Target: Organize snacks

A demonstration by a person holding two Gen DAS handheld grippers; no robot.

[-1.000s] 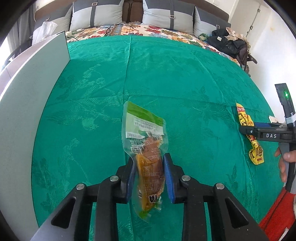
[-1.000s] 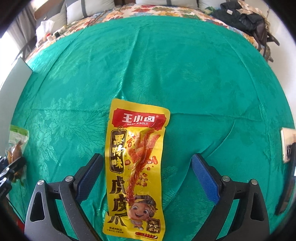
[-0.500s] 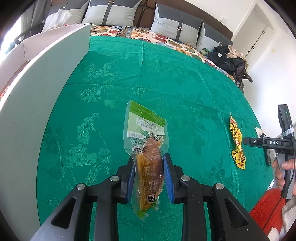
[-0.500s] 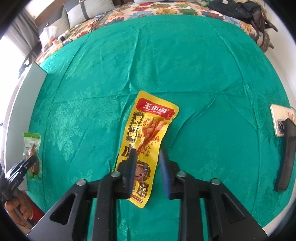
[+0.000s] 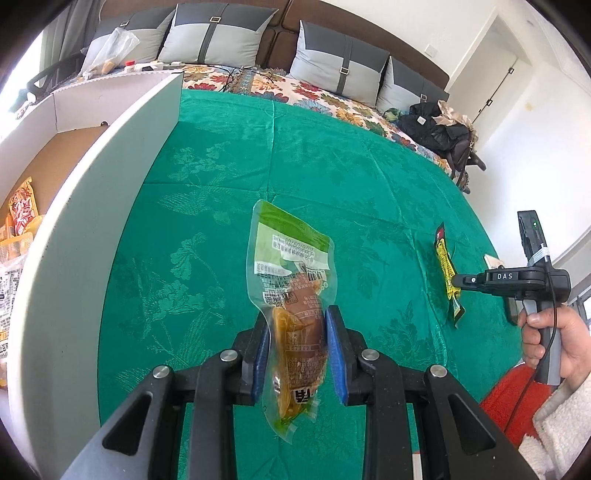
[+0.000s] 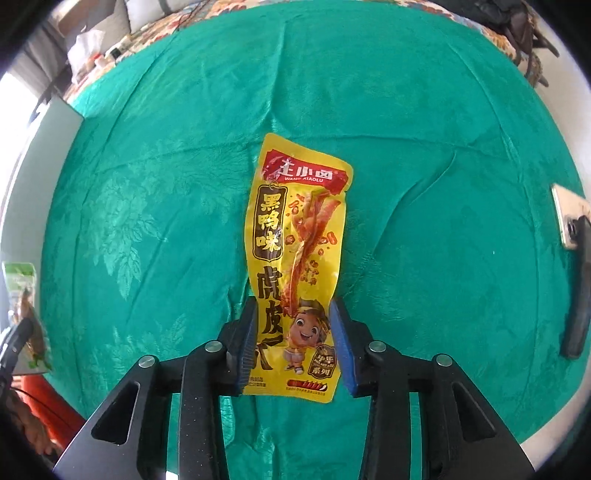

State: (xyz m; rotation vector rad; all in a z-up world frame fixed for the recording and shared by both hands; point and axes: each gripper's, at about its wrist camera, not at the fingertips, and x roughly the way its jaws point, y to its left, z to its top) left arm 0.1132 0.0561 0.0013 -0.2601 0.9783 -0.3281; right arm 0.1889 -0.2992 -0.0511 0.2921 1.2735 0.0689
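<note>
Green damask cloth [image 5: 332, 177] covers the bed, and both snacks hang over it. The left claw [image 5: 297, 354] is clenched on a clear pouch [image 5: 291, 280] with a green top and a brown, oily piece of food inside; its blue pads press the pouch's lower half from both sides, and the printed upper half sticks out beyond the fingertips, above the cloth. Just left of that pouch, against the edge of the cloth, stands a white cardboard box [image 5: 85, 229] with its flap raised, and a few packets [image 5: 20, 214] lie inside it, one of them orange and red.

The right claw [image 6: 293, 339] has just been closing and now grips a long yellow packet [image 6: 299, 236] with a red banner and a cartoon child printed near the bottom. The pads squeeze the lower end and the rest reaches forward over the cloth. From the left wrist view this packet shows edge-on, off to the right of the clear pouch, with a hand [image 5: 554, 339] in a white fleecy sleeve on the claw's grey handle.

At the right edge of the cloth lies a phone [image 6: 567, 221], partly under a dark bar-shaped thing I cannot make out. Grey pillows [image 5: 218, 33] line the headboard at the far end of the cloth.
</note>
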